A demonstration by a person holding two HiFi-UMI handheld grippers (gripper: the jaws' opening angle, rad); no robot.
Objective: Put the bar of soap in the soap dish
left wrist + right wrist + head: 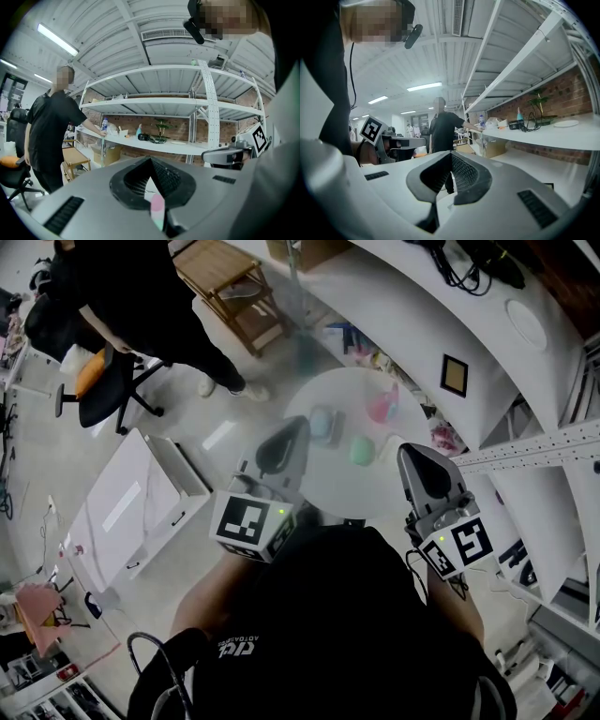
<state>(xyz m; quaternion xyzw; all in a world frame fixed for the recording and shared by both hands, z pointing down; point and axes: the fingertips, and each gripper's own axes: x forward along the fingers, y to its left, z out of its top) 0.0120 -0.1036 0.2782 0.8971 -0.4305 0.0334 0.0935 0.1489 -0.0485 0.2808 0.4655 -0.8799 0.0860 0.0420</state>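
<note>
Left claw and right claw hover closed; green soap's long axis unreadable.

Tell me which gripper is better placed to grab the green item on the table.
Right, probably: the right gripper sits nearest the green item; the left gripper is by the blue item.

Green soap bar lies near pale-blue soap dish.

I can read no words or numbers here. The white print on my black shirt is upside down and too blurred to make out. The cubes on my left gripper and right gripper carry only black-and-white square markers, no letters.
</note>
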